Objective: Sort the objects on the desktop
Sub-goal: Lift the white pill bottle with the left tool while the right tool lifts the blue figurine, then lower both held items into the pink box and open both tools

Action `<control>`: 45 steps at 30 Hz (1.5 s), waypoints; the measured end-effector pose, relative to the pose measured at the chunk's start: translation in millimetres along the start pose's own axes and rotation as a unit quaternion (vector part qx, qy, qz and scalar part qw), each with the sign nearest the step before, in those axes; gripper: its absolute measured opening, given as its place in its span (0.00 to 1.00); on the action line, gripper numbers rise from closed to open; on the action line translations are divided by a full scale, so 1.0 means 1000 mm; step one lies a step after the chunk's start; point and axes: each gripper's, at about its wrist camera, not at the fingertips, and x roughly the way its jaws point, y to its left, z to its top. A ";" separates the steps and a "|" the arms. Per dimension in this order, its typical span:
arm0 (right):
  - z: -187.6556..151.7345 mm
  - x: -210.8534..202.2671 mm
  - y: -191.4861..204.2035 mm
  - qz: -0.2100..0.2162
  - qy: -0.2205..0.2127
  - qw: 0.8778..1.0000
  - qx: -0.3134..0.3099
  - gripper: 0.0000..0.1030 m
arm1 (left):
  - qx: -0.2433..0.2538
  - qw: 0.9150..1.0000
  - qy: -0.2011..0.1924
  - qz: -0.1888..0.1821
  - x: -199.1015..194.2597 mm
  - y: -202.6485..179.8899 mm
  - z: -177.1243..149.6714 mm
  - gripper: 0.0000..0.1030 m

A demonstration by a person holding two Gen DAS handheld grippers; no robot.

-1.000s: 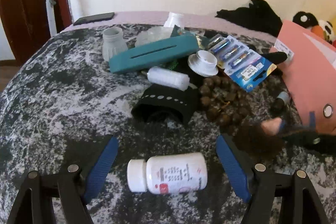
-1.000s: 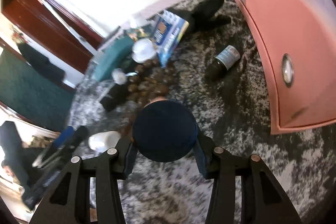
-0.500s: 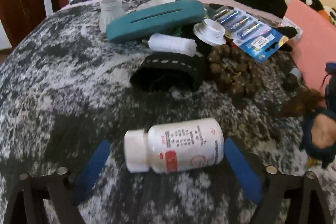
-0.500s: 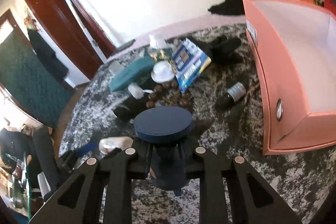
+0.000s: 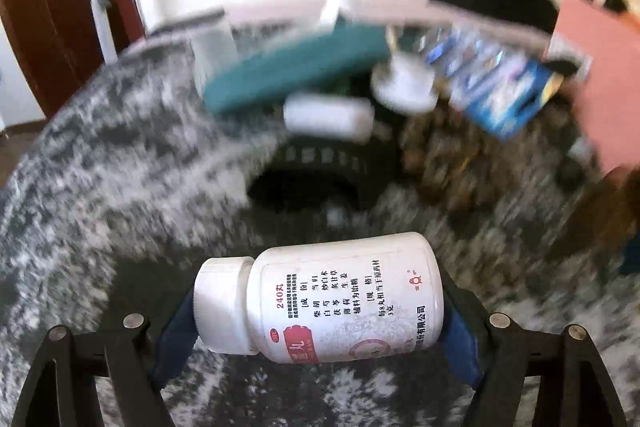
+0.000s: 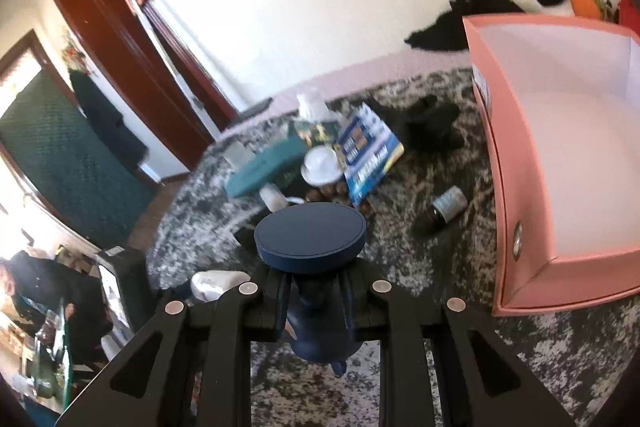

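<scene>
Two tools grip objects. Left tool (image 5: 320, 311) clamps a white plastic pill bottle (image 5: 320, 297) lying sideways at lower centre. Right tool (image 6: 314, 301) pinches a dark blue round-topped object (image 6: 311, 237) by its stem.

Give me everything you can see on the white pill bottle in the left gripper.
The white pill bottle looks like glossy plastic, with a ribbed white screw cap, closed, pointing left. It lies sideways across the left gripper, cap end against one blue pad and base against the other. Its label carries black Chinese print, "240" in red and a red band. Whether it is clear of the mottled grey cloth cannot be told.
</scene>
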 end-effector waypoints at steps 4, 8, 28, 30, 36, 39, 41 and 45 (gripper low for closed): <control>0.003 -0.021 0.005 0.025 -0.016 1.000 0.002 0.22 | -0.009 0.999 -0.041 -0.013 -0.036 0.001 0.010 0.81; 0.008 -0.046 0.012 0.040 -0.039 0.998 -0.006 0.22 | -0.011 0.997 -0.067 -0.027 -0.069 -0.004 0.017 0.81; 0.050 -0.249 -0.073 -0.039 -0.280 0.956 0.072 0.22 | 0.105 0.975 -0.129 -0.147 -0.135 -0.206 0.108 0.81; 0.051 -0.253 -0.093 -0.068 -0.286 0.952 0.085 0.22 | 0.123 0.973 -0.113 -0.161 -0.121 -0.239 0.111 0.81; 0.056 -0.224 -0.173 -0.112 -0.234 0.953 0.155 0.22 | 0.165 0.969 -0.059 -0.174 -0.075 -0.310 0.112 0.81; 0.065 -0.191 -0.200 -0.136 -0.153 0.964 0.173 0.25 | 0.185 0.969 -0.019 -0.160 -0.051 -0.333 0.109 0.83; 0.065 -0.170 -0.209 -0.178 -0.094 0.961 0.189 0.45 | 0.190 0.972 -0.013 -0.140 -0.047 -0.335 0.108 0.87; 0.061 -0.169 -0.202 -0.263 -0.082 0.945 0.174 0.89 | 0.172 0.976 -0.020 -0.128 -0.051 -0.321 0.108 0.92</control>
